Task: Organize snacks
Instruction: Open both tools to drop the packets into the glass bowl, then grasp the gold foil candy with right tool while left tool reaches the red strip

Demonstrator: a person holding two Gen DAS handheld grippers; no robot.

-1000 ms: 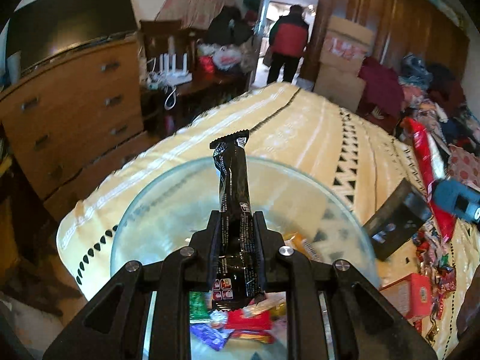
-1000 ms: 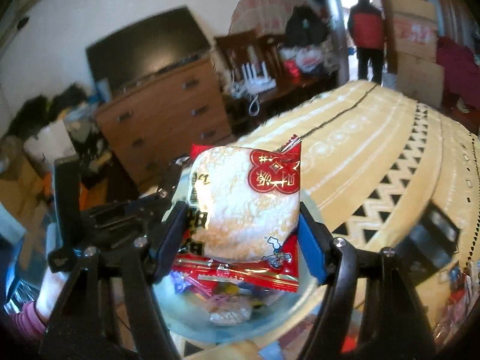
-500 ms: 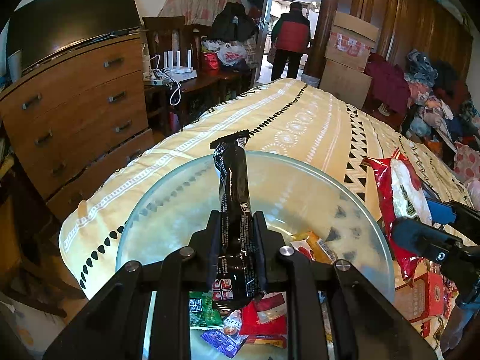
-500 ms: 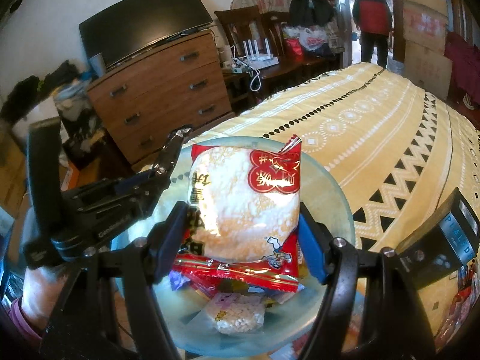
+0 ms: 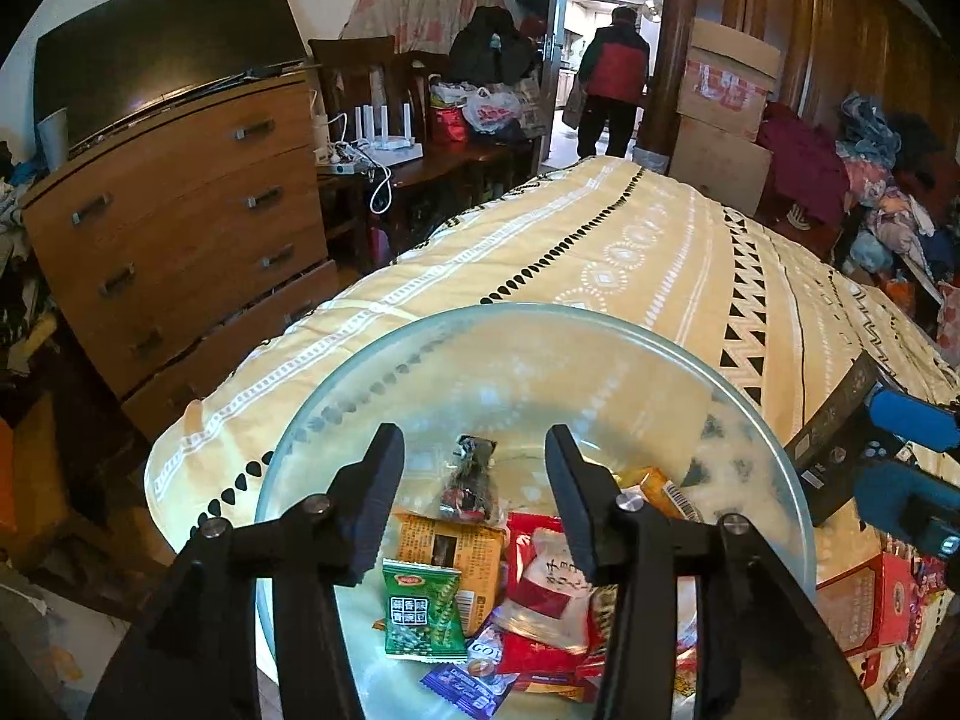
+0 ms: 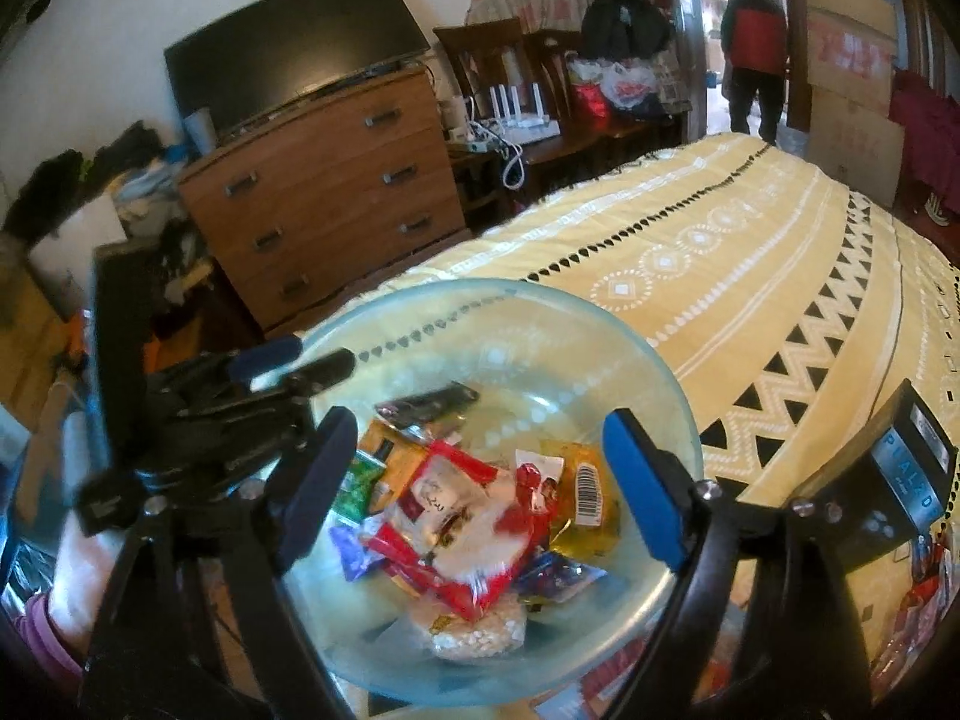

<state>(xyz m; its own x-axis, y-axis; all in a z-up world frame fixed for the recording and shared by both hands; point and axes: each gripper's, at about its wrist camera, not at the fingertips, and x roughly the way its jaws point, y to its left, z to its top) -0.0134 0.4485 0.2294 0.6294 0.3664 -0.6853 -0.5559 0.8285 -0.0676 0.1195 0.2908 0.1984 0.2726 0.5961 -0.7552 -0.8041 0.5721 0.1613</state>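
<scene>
A clear glass bowl (image 5: 528,315) holding several snack packets stands on the bed. My left gripper (image 5: 474,468) hovers over it, jaws opening, with nothing between the pads. The black snack bar (image 5: 471,486) lies loose in the bowl below them, near a green packet (image 5: 423,612). My right gripper (image 6: 480,480) hangs over the same bowl (image 6: 492,288), jaws also opening and empty. The red rice-cracker packet (image 6: 468,534) rests on the pile under it, and the black bar (image 6: 429,405) lies at the far side. The left gripper (image 6: 288,372) shows at the bowl's left rim.
The bed's yellow patterned cover (image 5: 630,252) stretches beyond the bowl. A wooden dresser (image 5: 180,222) with a TV stands at the left. A red box (image 5: 870,600) and more snacks lie to the bowl's right. A person (image 5: 612,78) stands in the far doorway beside cardboard boxes (image 5: 726,90).
Both grippers have opened. The black bar has dropped from the left gripper into the bowl, and the red rice-cracker packet has fallen from the right gripper onto the pile.
</scene>
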